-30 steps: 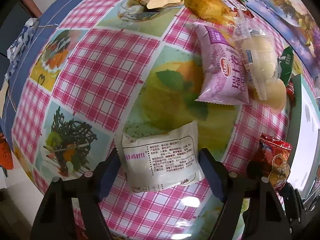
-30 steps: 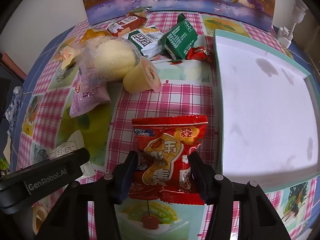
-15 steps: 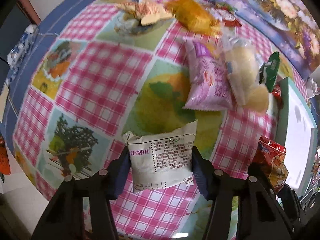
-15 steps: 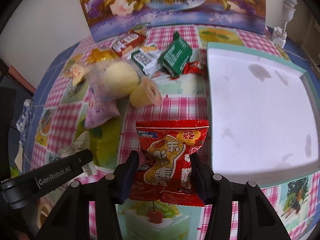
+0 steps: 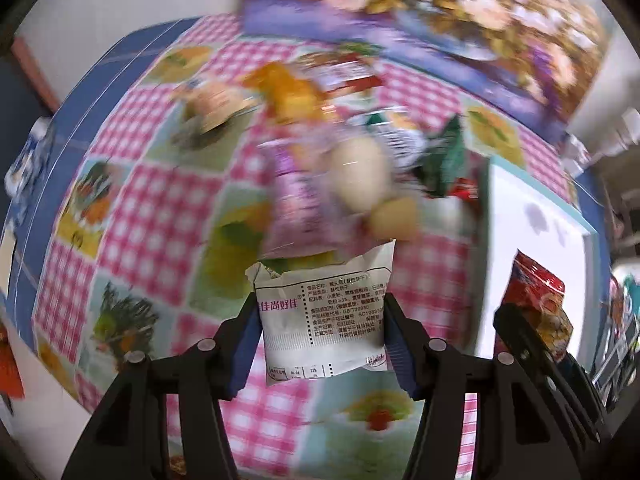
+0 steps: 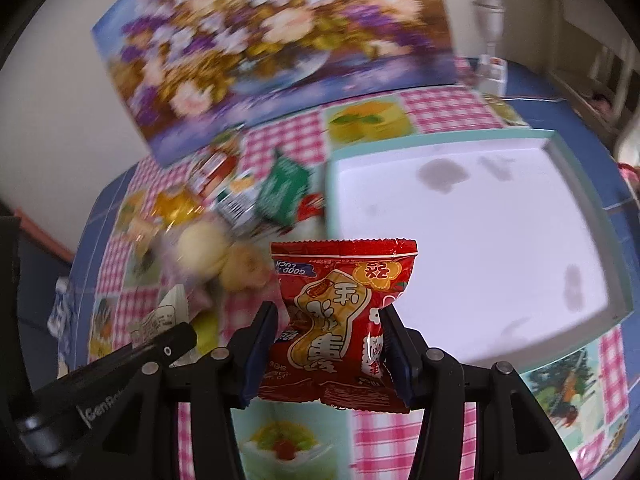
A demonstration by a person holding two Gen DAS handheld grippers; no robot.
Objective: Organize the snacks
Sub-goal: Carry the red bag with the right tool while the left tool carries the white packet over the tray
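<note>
Two tools, each closed on one snack packet and held above the counter (image 5: 160,208). The left tool (image 5: 322,338) pinches a white packet (image 5: 324,320) printed with black text, its blue-padded fingers pressed against the packet's two side edges. The right tool (image 6: 328,354) clamps a red packet (image 6: 340,320) bearing a peanut graphic, gripped likewise at both sides. In the left wrist view the red packet appears at the right edge, beside the white tray. The counter carries a pink-checked cloth with food pictures. A white tray (image 6: 472,248) with a teal rim lies on it, to the right of the red packet. The remaining snacks (image 6: 248,208), blurred, lie heaped left of the tray, among them a green packet (image 6: 284,192). A floral picture (image 6: 272,40) stands behind.
</note>
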